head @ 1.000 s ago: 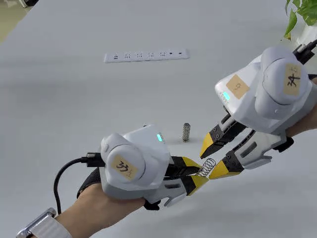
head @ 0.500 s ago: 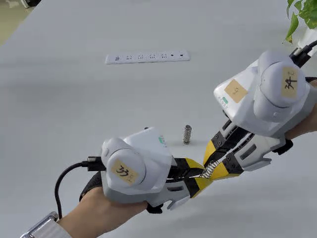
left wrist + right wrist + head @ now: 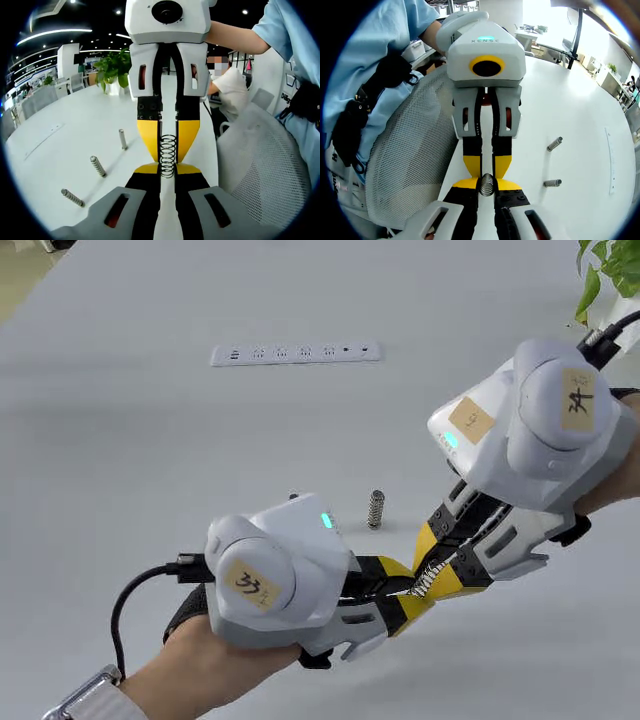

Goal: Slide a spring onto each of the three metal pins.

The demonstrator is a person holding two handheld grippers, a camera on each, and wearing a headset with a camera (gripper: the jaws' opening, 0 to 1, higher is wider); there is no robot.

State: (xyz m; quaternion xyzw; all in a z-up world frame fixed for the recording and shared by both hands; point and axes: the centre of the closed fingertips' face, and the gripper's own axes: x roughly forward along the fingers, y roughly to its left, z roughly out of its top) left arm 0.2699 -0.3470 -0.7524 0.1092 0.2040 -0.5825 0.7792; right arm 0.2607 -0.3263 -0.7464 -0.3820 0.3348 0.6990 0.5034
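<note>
My left gripper point(image 3: 408, 602) and right gripper point(image 3: 437, 570) meet tip to tip above the table. Between them is a small coil spring point(image 3: 427, 578). The right gripper's yellow fingertips point(image 3: 149, 140) are shut on the spring point(image 3: 168, 150). Its near end reaches into my left gripper point(image 3: 167, 173), whose jaws are shut on a thin metal pin point(image 3: 378, 594) running into the coil. In the right gripper view the spring point(image 3: 487, 184) sits end-on in my right gripper point(image 3: 487, 186). A pin with a spring on it point(image 3: 376, 508) stands on the table behind the grippers.
A white power strip point(image 3: 296, 353) lies far back on the grey table. A plant point(image 3: 603, 275) is at the back right corner. Two more sprung pieces point(image 3: 97, 166) point(image 3: 72, 197) and a plain upright pin point(image 3: 122, 139) rest on the table. A mesh chair point(image 3: 415, 165) stands beside the table edge.
The right gripper's jaws, open a second ago around the spring at the left gripper's tip, have shut on it. The two grippers have drawn slightly closer.
</note>
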